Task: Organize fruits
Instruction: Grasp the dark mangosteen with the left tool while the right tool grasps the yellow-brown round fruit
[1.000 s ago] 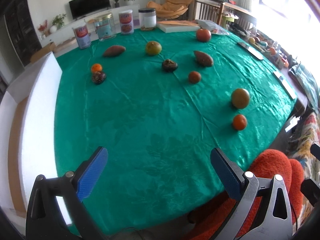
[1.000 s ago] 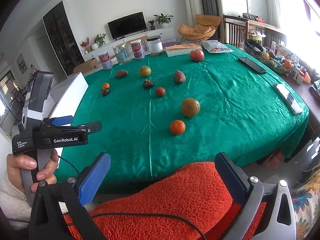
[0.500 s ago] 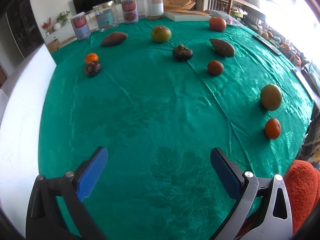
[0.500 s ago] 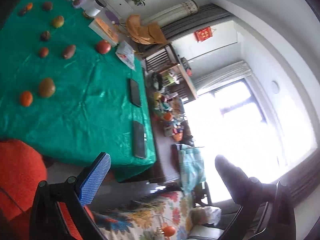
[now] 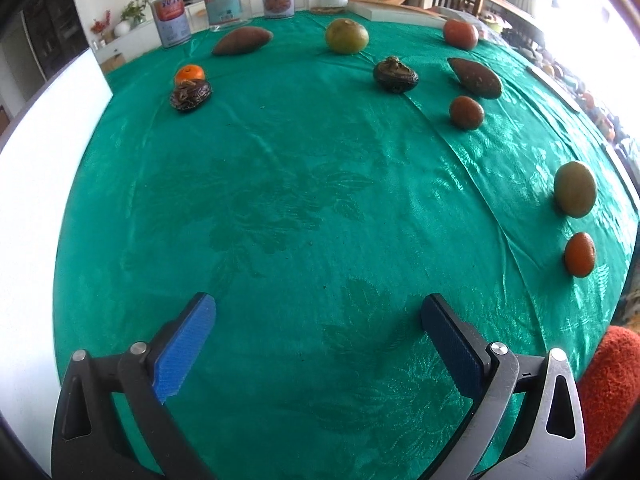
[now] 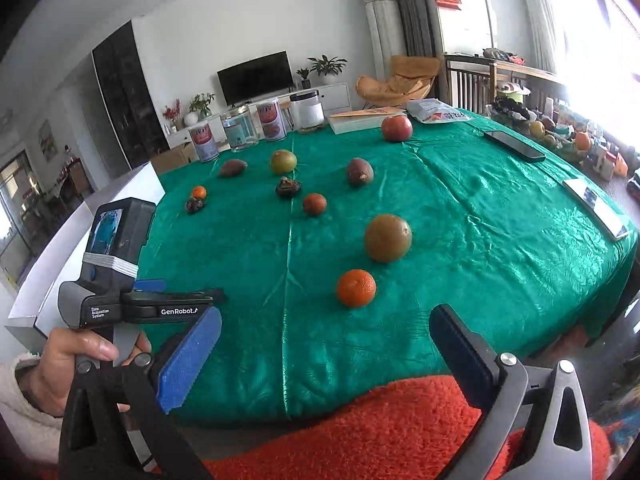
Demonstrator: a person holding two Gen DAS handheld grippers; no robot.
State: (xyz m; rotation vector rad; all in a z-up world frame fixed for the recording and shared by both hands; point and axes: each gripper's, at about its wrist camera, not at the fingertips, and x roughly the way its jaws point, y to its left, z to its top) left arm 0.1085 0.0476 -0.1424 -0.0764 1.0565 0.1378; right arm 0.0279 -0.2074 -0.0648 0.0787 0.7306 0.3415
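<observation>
Several fruits lie spread on a green tablecloth [image 5: 280, 208]. Near the right edge are an orange [image 5: 579, 254] [image 6: 356, 288] and a green-brown round fruit [image 5: 575, 194] [image 6: 388, 237]. Farther back lie a small red-brown fruit [image 5: 466, 112], a brown oval fruit [image 5: 475, 77], a dark wrinkled fruit [image 5: 395, 75], a green fruit [image 5: 346, 36], a red fruit [image 5: 460, 34], a brown oval fruit [image 5: 242, 40], a small orange [image 5: 189, 74] and another dark wrinkled fruit [image 5: 191, 95]. My left gripper [image 5: 318, 336] is open and empty over the near cloth. My right gripper [image 6: 326, 344] is open and empty before the table's front edge.
Cans and jars [image 5: 224, 4] stand along the far edge beside a book [image 6: 366, 118]. Two phones [image 6: 514, 145] lie at the right. A white board [image 5: 36, 200] borders the table's left. An orange-red fuzzy cushion [image 6: 380, 428] lies below the right gripper. The left gripper's body [image 6: 116, 272] shows at left.
The left gripper has moved forward over the cloth, so the fruits look closer. The right gripper swung away toward the window half a second ago and now faces the table again.
</observation>
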